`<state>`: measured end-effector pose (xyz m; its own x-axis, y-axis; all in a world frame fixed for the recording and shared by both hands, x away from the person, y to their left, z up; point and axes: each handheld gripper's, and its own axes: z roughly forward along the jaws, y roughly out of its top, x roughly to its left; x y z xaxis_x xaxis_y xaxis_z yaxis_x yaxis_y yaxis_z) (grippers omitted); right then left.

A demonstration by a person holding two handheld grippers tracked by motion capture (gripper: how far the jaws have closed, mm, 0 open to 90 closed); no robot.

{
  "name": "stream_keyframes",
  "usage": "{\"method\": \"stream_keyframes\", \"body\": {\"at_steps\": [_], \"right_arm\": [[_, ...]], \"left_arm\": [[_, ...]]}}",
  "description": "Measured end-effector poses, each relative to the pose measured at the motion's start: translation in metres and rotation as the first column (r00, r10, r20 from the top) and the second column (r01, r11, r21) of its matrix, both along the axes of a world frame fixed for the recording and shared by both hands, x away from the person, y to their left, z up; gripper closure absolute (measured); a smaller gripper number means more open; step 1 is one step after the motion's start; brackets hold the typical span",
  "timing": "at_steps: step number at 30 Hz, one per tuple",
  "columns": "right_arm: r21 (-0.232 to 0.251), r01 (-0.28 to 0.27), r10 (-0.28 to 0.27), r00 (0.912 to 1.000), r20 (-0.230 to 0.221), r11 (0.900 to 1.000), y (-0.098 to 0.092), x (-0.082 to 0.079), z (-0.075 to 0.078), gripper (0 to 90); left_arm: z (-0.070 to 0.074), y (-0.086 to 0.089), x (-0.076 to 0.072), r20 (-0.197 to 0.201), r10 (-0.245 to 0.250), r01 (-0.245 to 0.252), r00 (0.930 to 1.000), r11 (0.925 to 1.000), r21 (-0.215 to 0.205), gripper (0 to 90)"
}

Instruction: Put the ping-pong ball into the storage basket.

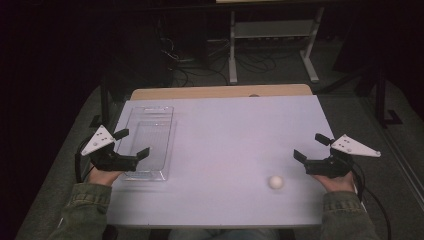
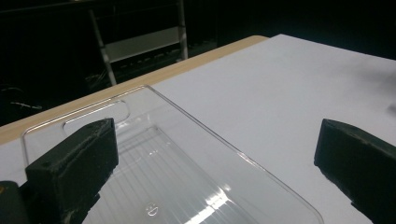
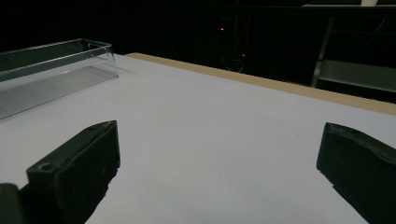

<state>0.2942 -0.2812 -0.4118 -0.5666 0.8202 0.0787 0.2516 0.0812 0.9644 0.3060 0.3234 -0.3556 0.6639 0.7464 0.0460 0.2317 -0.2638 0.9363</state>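
On the white tabletop (image 1: 225, 145) a small white ball (image 1: 275, 182) lies near the right near corner, alone on the bare surface and touched by nothing. The right tool (image 1: 312, 146) is held low at the right edge of the tabletop, just right of and slightly beyond the ball, with its jaws spread wide and nothing between them; the hand (image 1: 336, 180) that carries it comes in from the near edge in an olive sleeve (image 1: 345, 215). In the right gripper view its two black jaws stand well apart over plain white surface. The left tool (image 1: 131, 145) is at the left side of the tabletop, also released, its jaws parted and holding nothing; it hovers at the near end of a clear plastic tray (image 1: 150, 125), a long transparent box that lies lengthwise along the left edge and runs from near to far. In the left gripper view one jaw is over the tray's (image 2: 187, 177) ribbed floor and the other is out over the white surface, to the side of the tray's long rim. Ball and tray lie well apart, at opposite sides of the tabletop.
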Motion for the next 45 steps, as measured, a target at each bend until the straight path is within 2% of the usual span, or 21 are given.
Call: {"method": "stream_keyframes", "body": {"at_steps": [5,10,17,26,31,39,45], "right_arm": [[0.002,0.002,-0.002,1.0000,0.001,1.000,0.000,0.000,0.000,0.0],[0.008,0.001,-0.001,1.0000,0.003,1.000,-0.001,0.000,0.001,0.0],[0.006,-0.003,0.003,1.0000,-0.001,1.000,0.000,0.000,0.001,0.0],[0.007,-0.011,0.011,0.9999,-0.006,1.000,0.001,0.001,0.000,0.0],[0.006,-0.017,0.017,0.9998,-0.014,1.000,0.002,0.001,-0.001,0.0],[0.007,-0.017,0.017,0.9997,-0.016,1.000,0.002,0.001,-0.001,0.0],[0.005,-0.018,0.018,0.9997,-0.016,1.000,0.002,0.001,-0.001,0.0]], "left_arm": [[0.003,-0.005,0.003,-0.017,-0.015,0.015,0.9997,0.9996,0.026,0.0],[0.009,-0.011,0.004,-0.017,-0.034,0.035,0.9993,0.9983,0.046,0.0],[0.016,-0.018,0.007,-0.021,-0.052,0.053,0.9984,0.9972,0.052,0.0],[0.023,-0.034,0.011,-0.030,-0.102,0.104,0.9943,0.9913,0.081,0.0],[0.025,-0.046,0.016,-0.068,-0.155,0.162,0.9856,0.9792,0.122,0.0],[0.033,-0.066,0.020,-0.075,-0.213,0.223,0.9741,0.9599,0.170,0.0],[0.039,-0.074,0.023,-0.082,-0.229,0.240,0.9699,0.9553,0.172,0.0]]}}
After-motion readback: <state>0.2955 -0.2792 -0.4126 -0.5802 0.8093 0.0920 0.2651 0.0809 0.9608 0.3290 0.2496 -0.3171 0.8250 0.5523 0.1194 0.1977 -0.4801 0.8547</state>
